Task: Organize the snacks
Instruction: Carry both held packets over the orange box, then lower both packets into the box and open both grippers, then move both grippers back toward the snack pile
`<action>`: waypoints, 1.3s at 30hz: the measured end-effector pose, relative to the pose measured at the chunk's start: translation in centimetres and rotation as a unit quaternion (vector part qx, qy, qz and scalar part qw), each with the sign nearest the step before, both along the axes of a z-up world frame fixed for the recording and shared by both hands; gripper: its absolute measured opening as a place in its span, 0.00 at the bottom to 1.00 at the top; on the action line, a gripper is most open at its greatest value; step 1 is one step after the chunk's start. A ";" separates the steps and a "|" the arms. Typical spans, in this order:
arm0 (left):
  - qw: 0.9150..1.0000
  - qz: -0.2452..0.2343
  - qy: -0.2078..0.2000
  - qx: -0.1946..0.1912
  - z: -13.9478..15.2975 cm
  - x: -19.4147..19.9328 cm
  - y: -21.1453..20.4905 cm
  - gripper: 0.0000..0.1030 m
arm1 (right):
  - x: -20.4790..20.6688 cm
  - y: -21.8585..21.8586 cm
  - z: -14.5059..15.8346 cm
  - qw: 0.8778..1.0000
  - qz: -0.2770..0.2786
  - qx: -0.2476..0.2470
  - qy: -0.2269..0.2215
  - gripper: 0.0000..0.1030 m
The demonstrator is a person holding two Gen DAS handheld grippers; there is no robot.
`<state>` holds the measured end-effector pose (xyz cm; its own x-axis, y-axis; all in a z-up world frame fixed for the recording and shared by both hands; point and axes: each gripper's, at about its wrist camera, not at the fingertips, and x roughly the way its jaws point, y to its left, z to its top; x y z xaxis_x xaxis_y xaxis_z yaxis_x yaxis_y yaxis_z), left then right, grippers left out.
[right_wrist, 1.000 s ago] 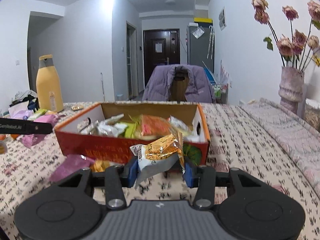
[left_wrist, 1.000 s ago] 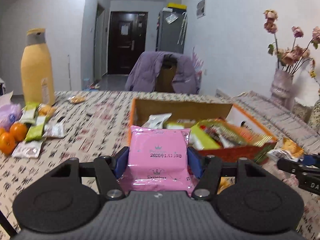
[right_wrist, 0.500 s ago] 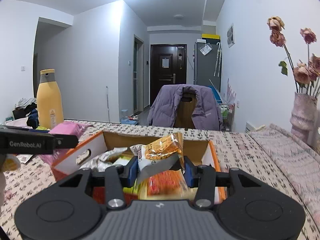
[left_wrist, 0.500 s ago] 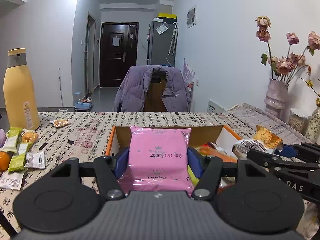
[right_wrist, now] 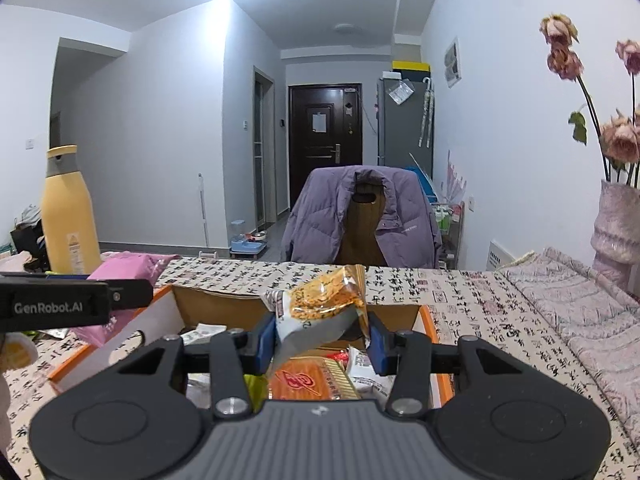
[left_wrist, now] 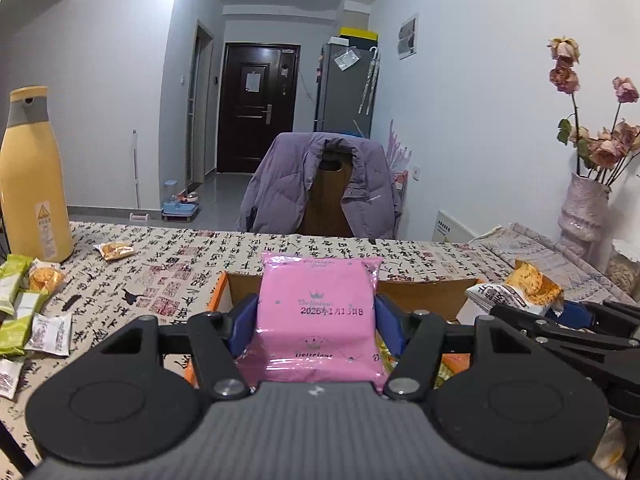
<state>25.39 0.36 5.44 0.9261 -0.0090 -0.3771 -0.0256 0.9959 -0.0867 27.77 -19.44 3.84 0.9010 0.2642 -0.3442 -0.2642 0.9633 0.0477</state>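
My left gripper (left_wrist: pixel 316 322) is shut on a pink snack packet (left_wrist: pixel 318 304) and holds it above the orange cardboard box (left_wrist: pixel 420 294). My right gripper (right_wrist: pixel 322 338) is shut on an orange and white snack packet (right_wrist: pixel 324 308) and holds it over the same box (right_wrist: pixel 216 300), which holds several snack packets (right_wrist: pixel 308 382). The right gripper with its packet (left_wrist: pixel 516 290) shows at the right of the left wrist view. The left gripper (right_wrist: pixel 72 304) with the pink packet (right_wrist: pixel 128 266) shows at the left of the right wrist view.
A tall yellow bottle (left_wrist: pixel 32 176) stands at the table's far left. Several loose snack packets (left_wrist: pixel 28 312) lie near it, one more (left_wrist: pixel 114 250) further back. A chair with a purple jacket (left_wrist: pixel 320 188) is beyond the table. A vase of dried roses (left_wrist: pixel 584 212) stands at the right.
Both grippers have risen and moved forward with their packets, from in front of the box to above it. The right gripper has come close beside the left.
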 end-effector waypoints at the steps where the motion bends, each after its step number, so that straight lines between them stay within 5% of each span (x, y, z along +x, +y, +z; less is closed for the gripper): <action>1: 1.000 0.001 0.001 0.001 -0.4 0.2 0.0 0.61 | 0.2 -0.1 -0.4 1.000 0.000 0.003 0.003 0.43; 15: 0.999 -0.007 0.036 0.003 -3.5 1.6 0.5 0.64 | 1.2 -0.8 -2.9 0.999 -0.006 0.004 0.032 0.51; 17: 1.000 -0.003 0.028 0.001 -3.4 1.3 0.6 0.80 | 1.2 -0.9 -2.9 0.999 -0.012 0.007 0.035 0.65; 19: 1.000 0.005 0.018 -0.003 -3.1 1.1 0.9 0.93 | 1.1 -1.2 -2.9 0.999 -0.017 0.014 0.031 0.93; 21: 1.000 0.014 0.007 -0.007 -2.9 0.8 1.1 1.00 | 0.9 -1.5 -2.8 0.999 -0.018 0.020 0.026 0.99; 39: 1.000 0.017 0.008 -0.010 -1.5 0.3 0.7 1.00 | 0.5 -1.0 -1.9 0.999 -0.023 0.005 0.022 1.00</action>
<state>25.68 1.04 3.98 0.9200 0.0143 -0.3916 -0.0605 0.9925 -0.1059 28.31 -20.45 1.91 0.8963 0.2262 -0.3813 -0.2172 0.9738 0.0672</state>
